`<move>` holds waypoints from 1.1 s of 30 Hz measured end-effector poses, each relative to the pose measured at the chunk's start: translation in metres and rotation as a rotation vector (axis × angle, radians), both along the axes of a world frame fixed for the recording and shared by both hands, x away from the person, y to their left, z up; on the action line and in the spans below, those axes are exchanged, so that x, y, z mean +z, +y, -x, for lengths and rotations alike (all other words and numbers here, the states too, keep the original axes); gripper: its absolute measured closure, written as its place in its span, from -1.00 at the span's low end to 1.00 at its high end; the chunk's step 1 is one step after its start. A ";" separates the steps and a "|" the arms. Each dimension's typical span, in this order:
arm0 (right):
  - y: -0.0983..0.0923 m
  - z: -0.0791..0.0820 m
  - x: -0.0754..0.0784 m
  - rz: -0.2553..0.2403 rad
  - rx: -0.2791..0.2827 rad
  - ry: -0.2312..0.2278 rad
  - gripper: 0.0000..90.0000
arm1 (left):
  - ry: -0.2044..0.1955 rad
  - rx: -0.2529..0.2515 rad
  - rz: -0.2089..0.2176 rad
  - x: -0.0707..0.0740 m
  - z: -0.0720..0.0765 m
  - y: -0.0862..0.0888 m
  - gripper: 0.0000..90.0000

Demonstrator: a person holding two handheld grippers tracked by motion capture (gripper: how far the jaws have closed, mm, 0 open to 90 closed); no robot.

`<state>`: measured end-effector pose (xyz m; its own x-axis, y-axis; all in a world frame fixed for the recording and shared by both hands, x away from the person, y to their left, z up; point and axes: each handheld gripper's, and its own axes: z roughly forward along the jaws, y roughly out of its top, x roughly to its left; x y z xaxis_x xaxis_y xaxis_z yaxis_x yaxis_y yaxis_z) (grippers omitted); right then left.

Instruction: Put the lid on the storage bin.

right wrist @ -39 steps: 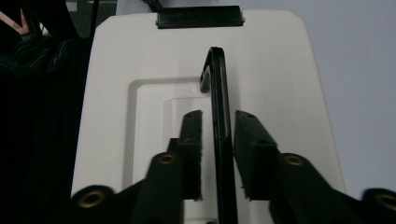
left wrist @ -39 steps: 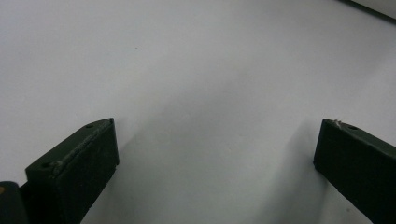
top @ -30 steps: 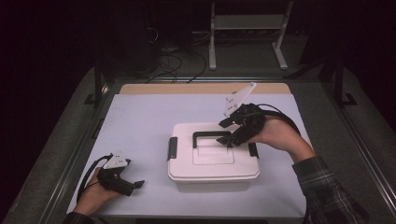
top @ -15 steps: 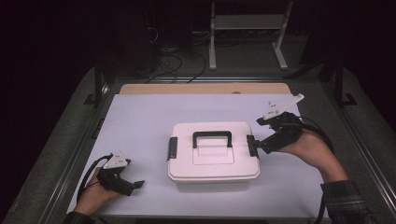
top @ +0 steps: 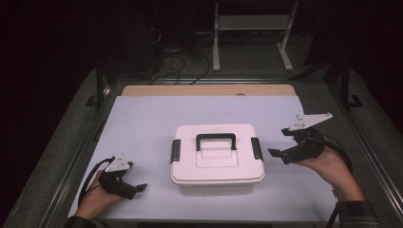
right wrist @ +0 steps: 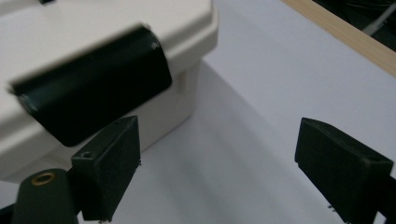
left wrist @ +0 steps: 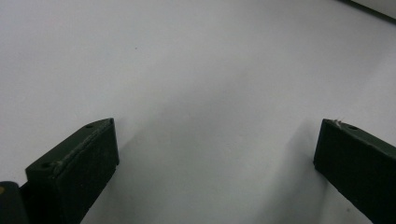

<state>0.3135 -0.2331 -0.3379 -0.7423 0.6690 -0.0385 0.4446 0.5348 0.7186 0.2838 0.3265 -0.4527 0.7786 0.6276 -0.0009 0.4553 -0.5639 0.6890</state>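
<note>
A white lidded box point(top: 216, 159) with a black handle point(top: 216, 138) and a black latch on each end stands in the middle of the white table point(top: 142, 118). My right gripper point(top: 280, 142) hovers just right of the box, pointing at its right latch point(top: 257, 148). Its jaws have just been opening and stand open with nothing between them. In the right gripper view that latch point(right wrist: 98, 100) lies ahead and left of the right gripper point(right wrist: 217, 158). My left gripper point(top: 138, 187) rests at the front left, open over bare table, as the left gripper view shows point(left wrist: 217, 154).
A wooden strip point(top: 204, 90) runs along the table's far edge. Metal rails border both sides. A metal stand point(top: 247, 28) and cables sit on the dark floor beyond.
The right gripper has left the box's handle and moved right and down to beside the right latch, its jaws wider apart. The left gripper has stayed put.
</note>
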 end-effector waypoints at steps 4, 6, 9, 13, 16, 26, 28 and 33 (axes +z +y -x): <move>-0.008 0.004 -0.017 -0.013 -0.041 0.011 -0.74 | 0.000 0.000 0.000 0.000 0.000 0.000 -1.00; -0.012 0.005 -0.027 -0.019 -0.065 0.022 -0.77 | 0.000 0.000 0.000 0.000 0.000 0.000 -1.00; -0.017 0.008 -0.042 -0.030 -0.103 0.028 -0.77 | 0.000 0.000 0.000 0.000 0.000 0.000 -1.00; -0.019 0.012 -0.063 -0.034 -0.152 0.030 -0.81 | -0.001 0.000 -0.001 0.000 0.000 0.000 -1.00; -0.021 0.015 -0.080 -0.034 -0.181 0.036 -0.88 | -0.001 -0.001 -0.001 0.000 0.000 0.000 -1.00; -0.026 0.022 -0.114 0.016 -0.251 0.035 -0.94 | -0.002 -0.002 -0.002 0.000 0.000 0.000 -1.00; -0.026 0.023 -0.118 0.023 -0.254 0.037 -0.95 | -0.002 -0.001 -0.001 0.000 0.000 0.000 -1.00; -0.027 0.024 -0.120 0.000 -0.268 0.043 -0.95 | -0.003 -0.002 -0.001 0.000 0.000 0.000 -1.00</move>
